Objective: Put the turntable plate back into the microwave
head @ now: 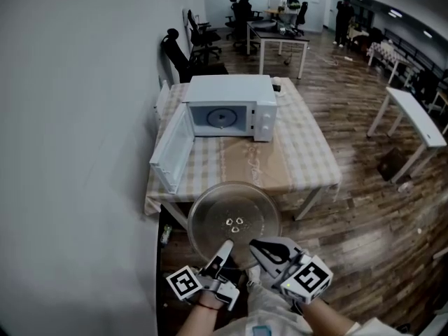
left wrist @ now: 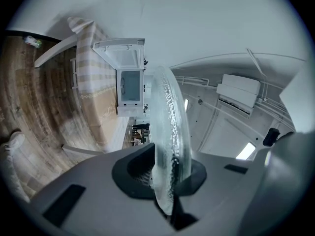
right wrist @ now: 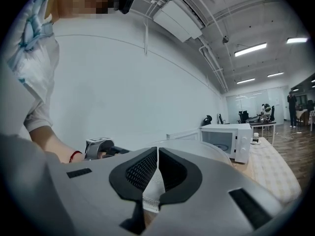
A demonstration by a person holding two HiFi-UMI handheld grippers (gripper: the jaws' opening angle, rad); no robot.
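Observation:
The clear glass turntable plate (head: 234, 219) hangs level in front of the table's near edge, held at its near rim by both grippers. My left gripper (head: 224, 252) is shut on the rim, and the plate (left wrist: 170, 132) stands edge-on between its jaws in the left gripper view. My right gripper (head: 260, 248) is shut on the rim beside it, with the plate (right wrist: 209, 149) showing past the jaws. The white microwave (head: 234, 107) stands at the table's far end with its door (head: 171, 152) swung open to the left. Its cavity (head: 220, 117) faces me.
The table (head: 308, 159) has a checked cloth with a brown strip down the middle. A white wall (head: 77, 117) runs close along the left. Office chairs (head: 185, 54) and desks (head: 280, 37) stand behind, and a white side table (head: 416, 124) stands on the wooden floor at right.

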